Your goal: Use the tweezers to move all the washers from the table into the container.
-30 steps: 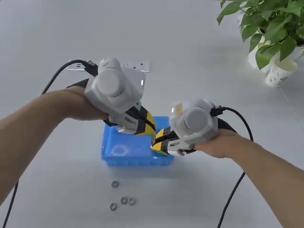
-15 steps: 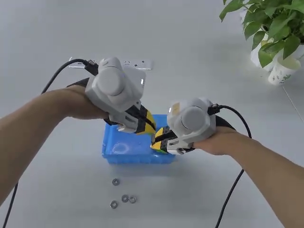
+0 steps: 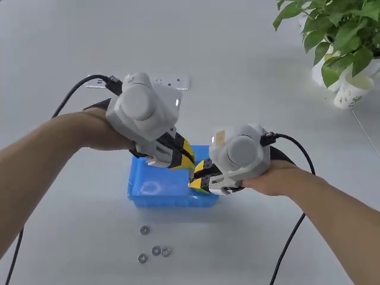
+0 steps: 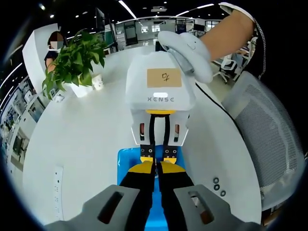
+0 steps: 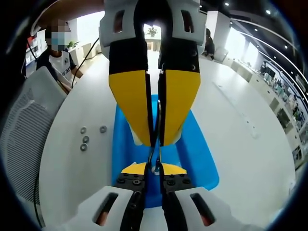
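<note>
- Lettering "XENSE" is printed on the white housing of the right gripper (image 4: 158, 153), which faces the camera in the left gripper view. A tan sticker (image 4: 164, 77) above it carries handwritten marks that I cannot read with certainty.
- In the right gripper view, the left gripper (image 5: 156, 142) has its yellow pads clamped on the tweezers (image 5: 155, 153), a thin metal strip that runs down out of the narrow gap between them.
- The right gripper's jaws are pinched together on the lower end of the tweezers, tip to tip with the left gripper's.
- Both grippers meet over the blue container (image 3: 169, 189).
- Four washers (image 3: 156, 251) lie on the grey table (image 3: 71, 237) near the container's front wall. One lies alone and three form a loose cluster, all apart from both grippers.
- A white power strip (image 3: 169, 81) lies beyond the container, with no writing on it that can be read.
- A leafy plant (image 3: 332, 29) in a white pot (image 3: 350, 90) stands at the far right.
</note>
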`<control>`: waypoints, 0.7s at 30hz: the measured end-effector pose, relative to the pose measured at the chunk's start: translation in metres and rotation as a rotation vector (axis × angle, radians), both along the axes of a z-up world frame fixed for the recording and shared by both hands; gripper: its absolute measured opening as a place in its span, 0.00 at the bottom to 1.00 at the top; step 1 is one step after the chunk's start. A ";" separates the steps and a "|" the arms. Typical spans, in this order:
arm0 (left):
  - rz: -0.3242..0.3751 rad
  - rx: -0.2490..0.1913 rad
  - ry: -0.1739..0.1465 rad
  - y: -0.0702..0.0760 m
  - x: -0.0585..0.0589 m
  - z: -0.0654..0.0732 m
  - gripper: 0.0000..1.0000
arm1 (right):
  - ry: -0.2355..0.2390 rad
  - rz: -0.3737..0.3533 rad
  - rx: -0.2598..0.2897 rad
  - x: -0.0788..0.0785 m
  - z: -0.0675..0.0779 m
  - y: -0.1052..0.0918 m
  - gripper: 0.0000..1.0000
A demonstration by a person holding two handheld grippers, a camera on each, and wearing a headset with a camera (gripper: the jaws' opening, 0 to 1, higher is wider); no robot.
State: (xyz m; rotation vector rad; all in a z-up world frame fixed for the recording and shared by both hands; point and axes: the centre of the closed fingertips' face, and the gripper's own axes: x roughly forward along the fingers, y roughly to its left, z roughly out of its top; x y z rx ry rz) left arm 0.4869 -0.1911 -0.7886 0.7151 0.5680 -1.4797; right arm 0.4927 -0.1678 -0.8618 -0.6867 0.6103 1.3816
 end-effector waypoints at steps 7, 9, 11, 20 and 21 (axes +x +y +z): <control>0.000 -0.002 -0.005 0.000 -0.002 0.008 0.06 | -0.013 0.002 0.005 -0.002 0.008 0.000 0.11; 0.001 -0.002 -0.003 0.000 -0.003 0.011 0.06 | -0.016 0.002 0.006 -0.003 0.011 0.000 0.11; 0.000 -0.001 -0.003 0.001 -0.005 0.015 0.06 | -0.023 0.005 0.007 -0.004 0.016 0.000 0.11; 0.011 -0.012 -0.002 0.003 -0.015 0.035 0.06 | -0.047 0.017 0.027 -0.012 0.037 0.003 0.11; 0.013 -0.014 0.001 0.004 -0.016 0.037 0.06 | -0.050 0.022 0.029 -0.014 0.039 0.003 0.11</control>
